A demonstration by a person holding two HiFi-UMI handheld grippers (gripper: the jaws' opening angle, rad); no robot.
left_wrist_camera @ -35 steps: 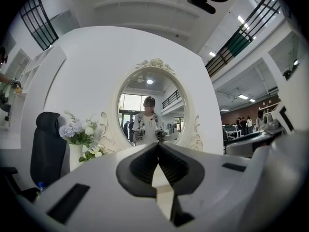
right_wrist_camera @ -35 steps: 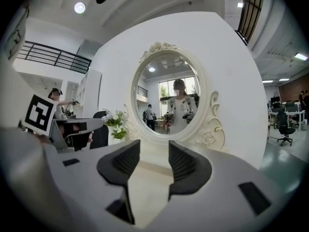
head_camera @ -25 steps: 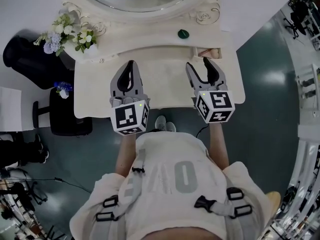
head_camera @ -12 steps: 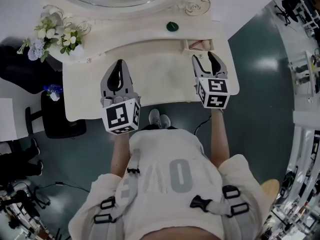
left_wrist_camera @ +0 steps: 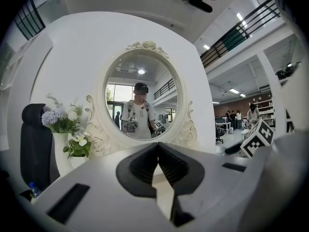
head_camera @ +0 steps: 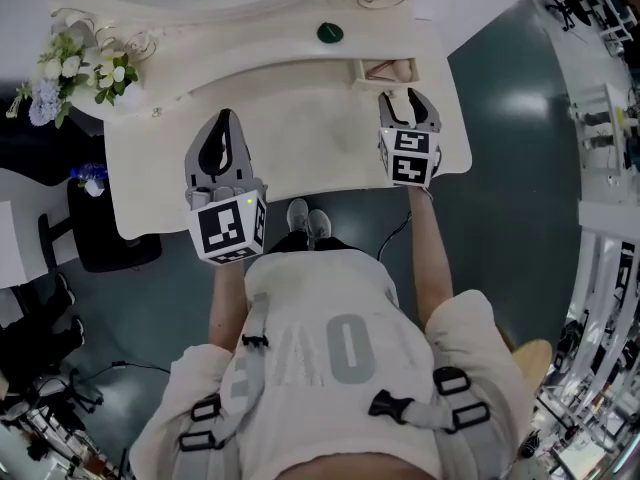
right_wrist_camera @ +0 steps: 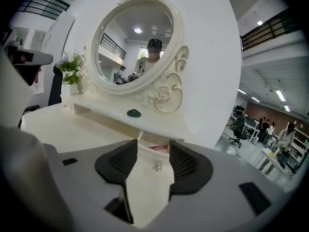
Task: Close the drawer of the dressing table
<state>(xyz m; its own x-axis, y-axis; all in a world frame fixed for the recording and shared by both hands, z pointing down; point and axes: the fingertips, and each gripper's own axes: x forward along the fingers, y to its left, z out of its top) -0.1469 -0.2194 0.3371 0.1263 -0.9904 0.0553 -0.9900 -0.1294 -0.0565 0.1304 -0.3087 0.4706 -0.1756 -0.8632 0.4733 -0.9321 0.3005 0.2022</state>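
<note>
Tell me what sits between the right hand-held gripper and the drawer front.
Nothing: the right gripper view shows the drawer front and its knob unobstructed past the right hand-held gripper; the head view shows only bare tabletop there.

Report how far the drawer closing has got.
Done: nothing yet. The drawer stands open, with something pink showing inside. In hand: the right gripper, jaws apart, is lined up on the drawer front with its knob framed between them, and no contact is visible. The left gripper is shut and empty over the table. Left: push the drawer in flush.
</note>
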